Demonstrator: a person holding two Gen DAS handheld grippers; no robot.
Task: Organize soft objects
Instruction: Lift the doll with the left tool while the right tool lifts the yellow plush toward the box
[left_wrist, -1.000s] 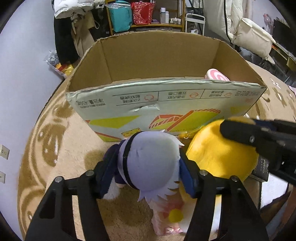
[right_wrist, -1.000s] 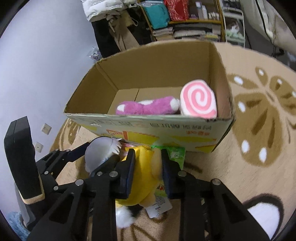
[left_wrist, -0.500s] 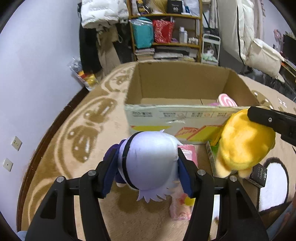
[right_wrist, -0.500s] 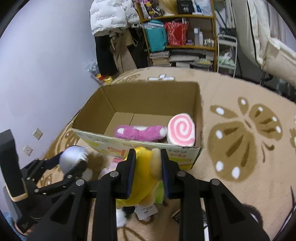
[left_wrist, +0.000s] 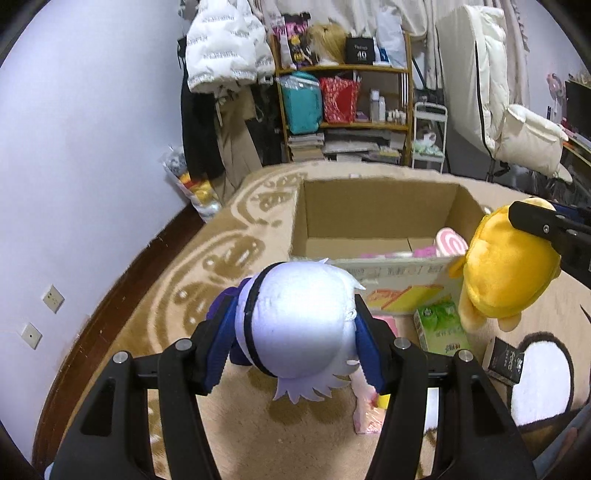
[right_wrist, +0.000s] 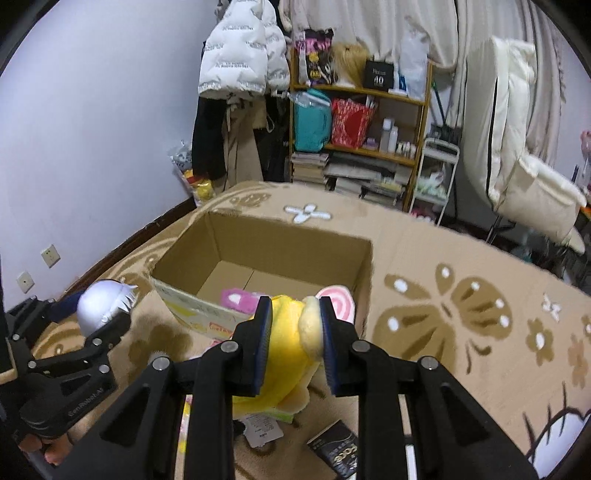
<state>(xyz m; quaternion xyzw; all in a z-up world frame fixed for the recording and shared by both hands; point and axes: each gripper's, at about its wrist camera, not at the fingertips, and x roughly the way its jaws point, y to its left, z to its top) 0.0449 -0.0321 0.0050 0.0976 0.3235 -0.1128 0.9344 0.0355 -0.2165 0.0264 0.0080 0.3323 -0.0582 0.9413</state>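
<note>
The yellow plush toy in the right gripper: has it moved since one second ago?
Yes. The yellow plush toy has risen: earlier it hung below the open cardboard box's front wall, and now it reaches above that rim.

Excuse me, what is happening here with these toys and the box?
A person is tidying soft toys into a cardboard box on the carpet, with a handheld gripper in each hand. The left gripper is clamped on a white-haired plush doll; the right gripper squeezes a yellow plush. Both toys hang in the air just in front of the box, not yet inside. A pink plush and a pink swirl plush lie in it already.
</note>
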